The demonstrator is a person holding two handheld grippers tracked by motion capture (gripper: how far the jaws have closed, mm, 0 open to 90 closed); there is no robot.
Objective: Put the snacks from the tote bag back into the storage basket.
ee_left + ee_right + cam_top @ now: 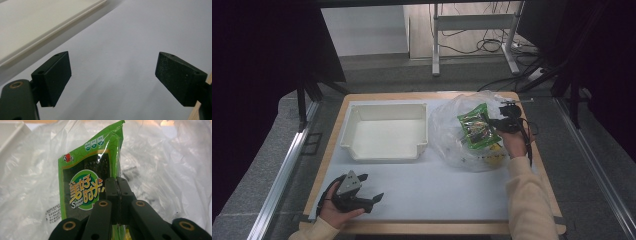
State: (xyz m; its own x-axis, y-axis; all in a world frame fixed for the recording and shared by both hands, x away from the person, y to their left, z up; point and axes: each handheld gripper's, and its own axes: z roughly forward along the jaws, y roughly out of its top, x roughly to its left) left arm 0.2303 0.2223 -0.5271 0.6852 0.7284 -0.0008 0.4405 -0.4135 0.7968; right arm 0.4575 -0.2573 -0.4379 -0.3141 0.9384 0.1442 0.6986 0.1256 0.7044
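Green packet (pixel 87 190) lettering legible beside right tool (pixel 119 195).

One green snack packet (pixel 475 130) sits right of centre in the high view, over one clear plastic bag (pixel 452 142). One white tray (pixel 384 131) lies at centre left. Two tongs are in the frame: one (pixel 371 187) at lower left, one (pixel 498 123) at right. One bench (pixel 437 192) carries it all.

A wooden table (pixel 328 165) topped with a white sheet (pixel 447 187) stands on grey carpet (pixel 257 165). Beyond it, a white metal frame (pixel 472 22) rises amid black cables (pixel 492 46) on the floor, with dark curtains (pixel 257 55) on both sides
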